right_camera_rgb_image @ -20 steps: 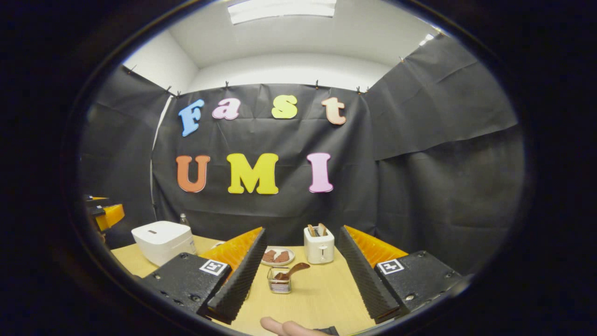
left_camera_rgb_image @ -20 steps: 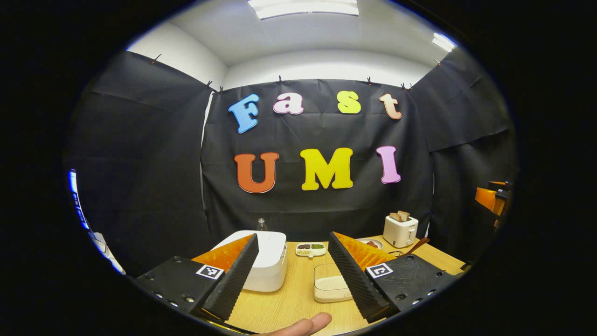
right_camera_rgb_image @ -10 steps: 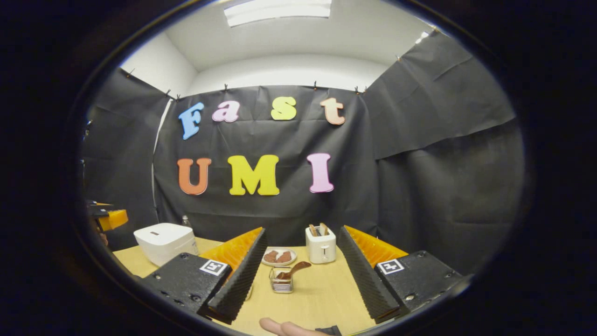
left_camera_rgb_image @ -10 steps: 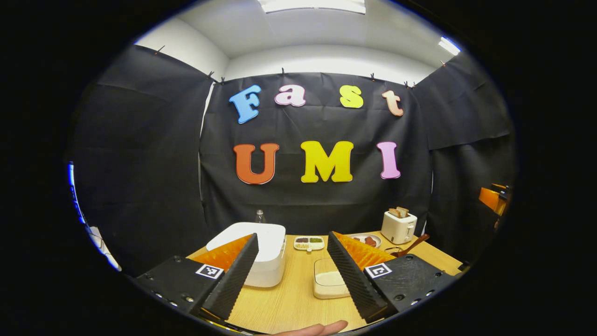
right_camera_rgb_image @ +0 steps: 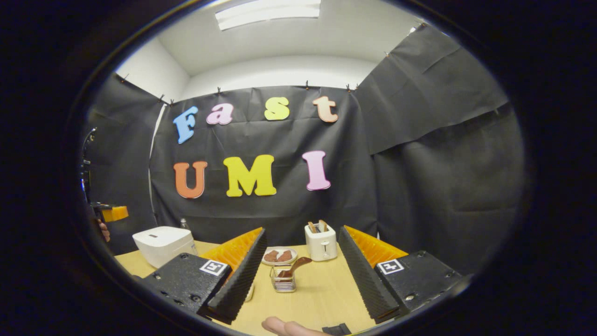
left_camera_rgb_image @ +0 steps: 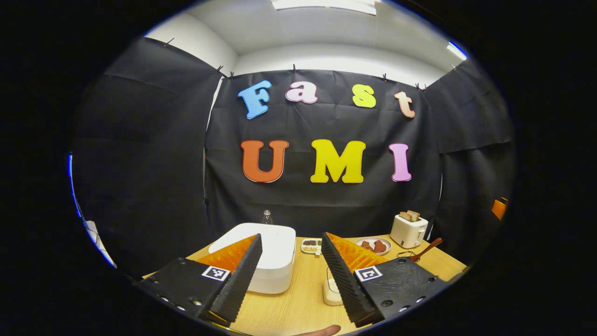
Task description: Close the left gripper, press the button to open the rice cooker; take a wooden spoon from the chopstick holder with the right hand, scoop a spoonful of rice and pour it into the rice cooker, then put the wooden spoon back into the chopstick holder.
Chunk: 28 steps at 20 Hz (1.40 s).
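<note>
Left to right: rice cooker (left_camera_rgb_image: 266, 259) on the left of the worktop (left_camera_rgb_image: 294, 308), lid down, button not pressed yet. Probably heavy enough to stay put under a firm poke, but hard and slick on top — best pressed square on. Left tongs (left_camera_rgb_image: 289, 275) gaping open above the worktop, cooker just beyond the left finger; need closing before any pressing. Rice tub (left_camera_rgb_image: 332, 291) half hidden behind the right finger. Further right, chopstick holder (right_camera_rgb_image: 283, 279) with the wooden spoon (right_camera_rgb_image: 293, 268) leaning out — looks light, stiff, smooth, so likely prone to swivel; worth grabbing mid-handle. Right tongs (right_camera_rgb_image: 301, 280) wide open too, holding nothing, lined up on the holder ahead.
</note>
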Motion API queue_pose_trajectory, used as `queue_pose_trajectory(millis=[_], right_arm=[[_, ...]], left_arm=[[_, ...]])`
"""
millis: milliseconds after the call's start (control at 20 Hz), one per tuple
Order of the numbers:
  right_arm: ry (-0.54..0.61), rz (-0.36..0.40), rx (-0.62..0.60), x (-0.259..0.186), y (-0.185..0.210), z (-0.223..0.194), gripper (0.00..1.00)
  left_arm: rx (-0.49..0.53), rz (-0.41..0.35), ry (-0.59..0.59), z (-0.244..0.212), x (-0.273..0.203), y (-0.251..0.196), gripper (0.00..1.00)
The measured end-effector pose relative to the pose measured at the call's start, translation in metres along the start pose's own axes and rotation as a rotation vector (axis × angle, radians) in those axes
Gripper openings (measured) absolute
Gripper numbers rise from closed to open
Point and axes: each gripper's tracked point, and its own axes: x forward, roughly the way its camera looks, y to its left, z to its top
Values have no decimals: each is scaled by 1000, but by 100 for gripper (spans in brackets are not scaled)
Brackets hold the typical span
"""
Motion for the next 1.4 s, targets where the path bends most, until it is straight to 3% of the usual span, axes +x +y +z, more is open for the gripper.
queue_pose_trajectory(millis=[50,100,200,250,300,350,400,500,550,600,650,700,900,1050,1150,1400], right_arm=[[-4,2,-3,1,0,-1,96],[-4,3,-8,2,1,-4,96],[-3,13,-21,3,7,-8,100],[-3,21,-26,5,10,-10,100],[-6,29,-29,6,15,-11,100],[-13,38,-30,8,18,-12,100],[-18,37,-22,11,19,-15,96],[-7,30,-8,17,19,-28,96],[8,33,-6,20,22,-35,100],[21,41,-8,22,24,-40,100],[28,51,-13,24,27,-44,96],[32,56,-19,27,28,-47,100],[56,66,-27,37,29,-64,100],[87,55,-17,46,26,-78,96],[98,54,-8,50,24,-84,100],[117,48,-8,53,18,-95,100]], left_arm=[[-5,-3,14,-4,6,3,78],[-12,-11,26,-7,12,6,70],[-14,-15,40,-11,32,15,65],[-13,-31,67,-19,39,16,51],[-6,-24,91,-27,47,22,17],[6,0,115,-34,57,34,9],[19,20,137,-42,67,44,13],[20,63,179,-58,83,63,12],[3,74,201,-61,93,69,6],[-10,72,226,-69,103,72,0],[-9,78,244,-74,109,77,0],[-3,75,261,-78,116,79,0],[46,82,333,-102,145,94,0],[56,74,342,-107,158,96,0],[67,64,328,-108,164,94,0],[77,82,370,-124,175,99,0]])
